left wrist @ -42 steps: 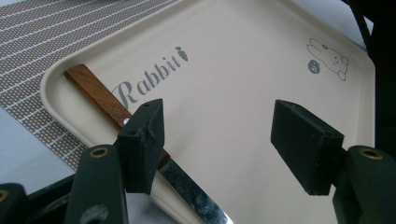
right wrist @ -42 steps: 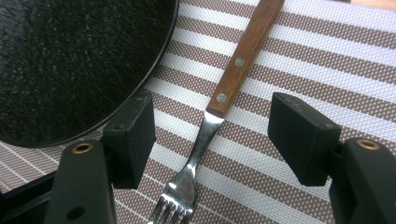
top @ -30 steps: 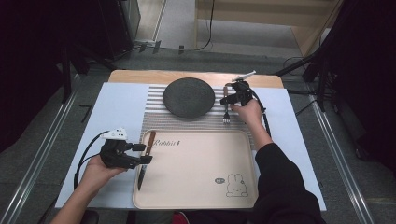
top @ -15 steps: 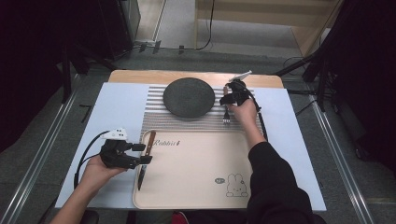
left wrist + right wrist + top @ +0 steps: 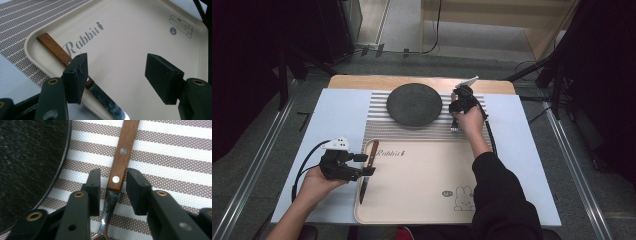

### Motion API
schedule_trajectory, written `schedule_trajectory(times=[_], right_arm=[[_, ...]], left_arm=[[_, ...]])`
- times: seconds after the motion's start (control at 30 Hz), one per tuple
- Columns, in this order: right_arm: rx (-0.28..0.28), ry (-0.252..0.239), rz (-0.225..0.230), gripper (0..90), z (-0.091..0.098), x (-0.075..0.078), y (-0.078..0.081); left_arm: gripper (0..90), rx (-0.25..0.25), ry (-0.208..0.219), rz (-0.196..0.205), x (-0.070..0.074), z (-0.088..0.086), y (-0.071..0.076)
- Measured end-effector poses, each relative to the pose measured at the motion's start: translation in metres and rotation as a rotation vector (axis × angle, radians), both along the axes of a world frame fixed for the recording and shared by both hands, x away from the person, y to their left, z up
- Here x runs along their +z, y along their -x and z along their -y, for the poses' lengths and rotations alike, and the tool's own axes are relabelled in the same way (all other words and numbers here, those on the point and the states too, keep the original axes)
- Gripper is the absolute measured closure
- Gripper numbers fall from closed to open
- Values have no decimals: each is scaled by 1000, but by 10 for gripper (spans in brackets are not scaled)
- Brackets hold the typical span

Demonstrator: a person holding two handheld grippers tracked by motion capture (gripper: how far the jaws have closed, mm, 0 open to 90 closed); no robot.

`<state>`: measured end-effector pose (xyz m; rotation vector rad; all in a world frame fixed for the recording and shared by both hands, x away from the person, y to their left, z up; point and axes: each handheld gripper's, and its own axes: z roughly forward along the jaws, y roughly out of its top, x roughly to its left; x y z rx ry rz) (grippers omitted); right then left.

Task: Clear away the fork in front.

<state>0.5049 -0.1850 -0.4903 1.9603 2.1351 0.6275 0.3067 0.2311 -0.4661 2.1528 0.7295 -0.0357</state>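
Note:
A wood-handled fork (image 5: 122,152) lies on the striped placemat (image 5: 175,152) just right of the dark round plate (image 5: 27,157). My right gripper (image 5: 113,177) straddles the lower end of its handle. Its jaws have just been closing, and a narrow gap still shows beside the left pad. In the high view the right gripper (image 5: 456,115) stands over the fork (image 5: 455,127), whose tines poke out below the hand. A wood-handled knife (image 5: 57,51) lies along the left rim of the beige Rabbit tray (image 5: 140,30). My left gripper (image 5: 117,65) hovers open above it.
The placemat (image 5: 412,131) spans the table's middle with the plate (image 5: 414,103) at its far side. The tray (image 5: 422,190) sits at the near edge, with the knife (image 5: 371,150) on its left rim. A pale blue cloth (image 5: 337,115) covers the table.
The right hand has edged slightly left over the fork. The left hand and the knife have stayed put.

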Motion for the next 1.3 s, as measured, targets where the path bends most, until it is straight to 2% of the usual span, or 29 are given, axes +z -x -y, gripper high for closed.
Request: schedule_trajectory(times=[0.23, 0.33, 0.5, 0.57, 0.67, 0.8, 0.93, 1.0, 1.3], right_arm=[[-30, 79, 20, 688, -10, -1, 3], [-42, 86, 27, 694, -11, -1, 4], [-82, 73, 31, 734, -10, -2, 4], [-76, 71, 29, 743, -9, -2, 4], [-74, 38, 30, 755, -4, -2, 4], [-45, 38, 26, 757, -2, -2, 3], [-37, -10, 7, 759, 5, 0, 1], [-18, -1, 2, 760, 7, 2, 1], [25, -53, 32, 760, 16, 27, 7]], left_arm=[[347, 2, -1, 2, 0, 0, 0], [347, 0, -4, 3, 0, 0, -1], [347, 4, -7, 4, 0, 0, -1], [347, 5, -9, 4, 0, 0, -1], [347, 5, -10, 3, -1, -1, -2], [347, 9, -11, 5, 0, -1, -2], [347, 10, -11, 6, 0, -1, -2], [347, 10, -13, 7, 0, -1, -2], [347, 14, -11, 5, 0, -1, -2]])
